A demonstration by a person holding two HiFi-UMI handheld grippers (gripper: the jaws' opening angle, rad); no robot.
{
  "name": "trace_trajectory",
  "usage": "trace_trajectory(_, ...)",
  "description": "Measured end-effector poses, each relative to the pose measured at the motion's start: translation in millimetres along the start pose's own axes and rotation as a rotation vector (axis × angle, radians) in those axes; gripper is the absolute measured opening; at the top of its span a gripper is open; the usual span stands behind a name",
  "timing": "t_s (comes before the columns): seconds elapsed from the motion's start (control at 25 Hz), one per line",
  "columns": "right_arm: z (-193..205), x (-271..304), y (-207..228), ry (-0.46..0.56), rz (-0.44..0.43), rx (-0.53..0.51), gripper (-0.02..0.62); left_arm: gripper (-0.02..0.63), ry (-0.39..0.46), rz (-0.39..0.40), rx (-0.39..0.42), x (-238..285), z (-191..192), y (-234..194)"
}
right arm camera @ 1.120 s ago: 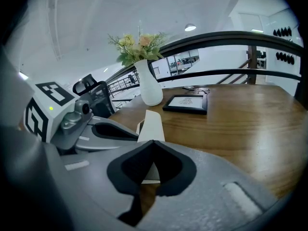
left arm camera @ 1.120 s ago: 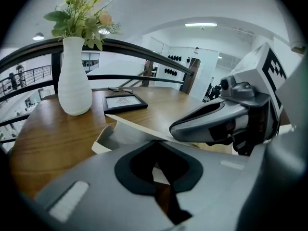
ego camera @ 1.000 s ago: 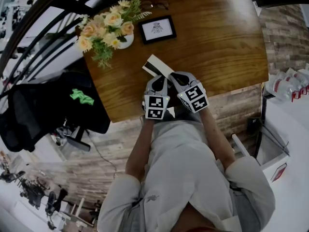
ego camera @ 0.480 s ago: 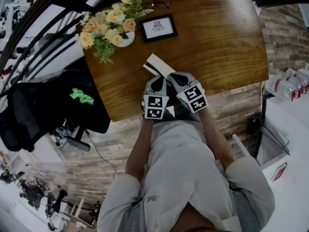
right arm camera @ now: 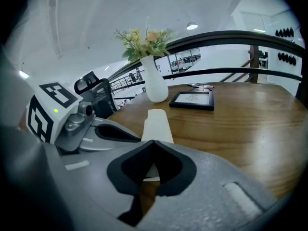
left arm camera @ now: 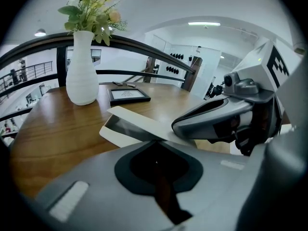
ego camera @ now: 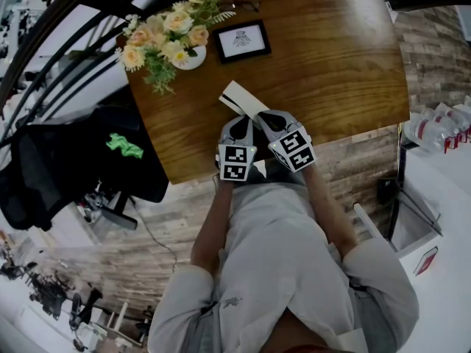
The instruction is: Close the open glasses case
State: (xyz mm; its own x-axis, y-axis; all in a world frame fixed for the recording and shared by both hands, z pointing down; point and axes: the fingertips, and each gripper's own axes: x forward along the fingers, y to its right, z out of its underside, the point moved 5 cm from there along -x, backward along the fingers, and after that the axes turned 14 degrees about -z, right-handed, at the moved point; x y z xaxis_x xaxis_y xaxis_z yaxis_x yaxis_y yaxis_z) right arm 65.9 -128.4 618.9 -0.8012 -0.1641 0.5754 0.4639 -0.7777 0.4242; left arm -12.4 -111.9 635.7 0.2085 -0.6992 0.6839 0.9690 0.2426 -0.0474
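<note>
My left gripper (left arm camera: pixel 154 142) has its jaws together and holds nothing, and my right gripper (right arm camera: pixel 153 142) beside it is the same. The open glasses case (ego camera: pixel 240 98) lies on the wooden table (ego camera: pixel 331 65) just ahead of both tips. A picture frame (ego camera: pixel 241 41) and a flower vase (ego camera: pixel 190 59) stand beyond.

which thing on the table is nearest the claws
The open cream glasses case: it lies just ahead of the left claw and right claw, while the black picture frame and white vase stand farther back.
</note>
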Motion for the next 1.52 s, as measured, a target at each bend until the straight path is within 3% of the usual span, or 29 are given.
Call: trace_trajectory(1.52,15,16,-13,-0.041,-0.012,-0.021,0.003,0.018,-0.064,-0.005,0.008,-3,24,-6)
